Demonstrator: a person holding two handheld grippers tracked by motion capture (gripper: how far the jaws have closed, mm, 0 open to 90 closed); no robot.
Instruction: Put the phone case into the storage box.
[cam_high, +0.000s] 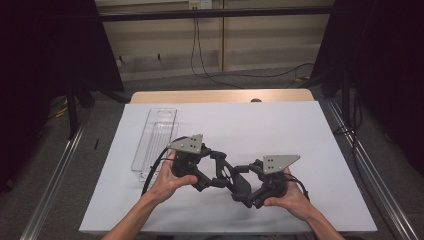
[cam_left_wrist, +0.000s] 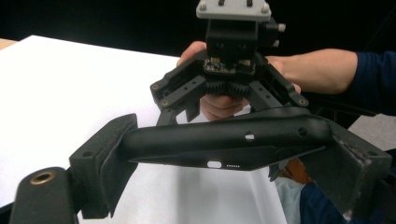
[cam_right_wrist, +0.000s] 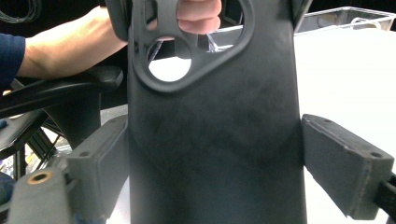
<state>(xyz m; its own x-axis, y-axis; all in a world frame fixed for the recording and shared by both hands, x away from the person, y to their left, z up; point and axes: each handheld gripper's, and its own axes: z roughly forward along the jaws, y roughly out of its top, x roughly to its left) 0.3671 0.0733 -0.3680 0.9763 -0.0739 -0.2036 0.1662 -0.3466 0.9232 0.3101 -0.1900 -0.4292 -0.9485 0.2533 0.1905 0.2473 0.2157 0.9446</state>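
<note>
A black phone case (cam_high: 231, 176) hangs above the white table cover, held between my two grippers. My left gripper (cam_high: 216, 172) reaches in from the left. In the left gripper view its pads (cam_left_wrist: 100, 172) press on both ends of the case's (cam_left_wrist: 224, 142) port edge. My right gripper (cam_high: 248, 182) comes in from the right. In the right gripper view the case's (cam_right_wrist: 215, 140) flat back stands between the pads (cam_right_wrist: 341, 163), which lie against its two long edges, with the camera cut-out at the far end. A hand grips each gripper body.
A clear plastic tray (cam_high: 155, 140) lies on the left part of the white cover (cam_high: 300, 130) and also shows as the tray (cam_right_wrist: 345, 16) in the right gripper view. Black curtains flank the table. Cables run across the floor behind it.
</note>
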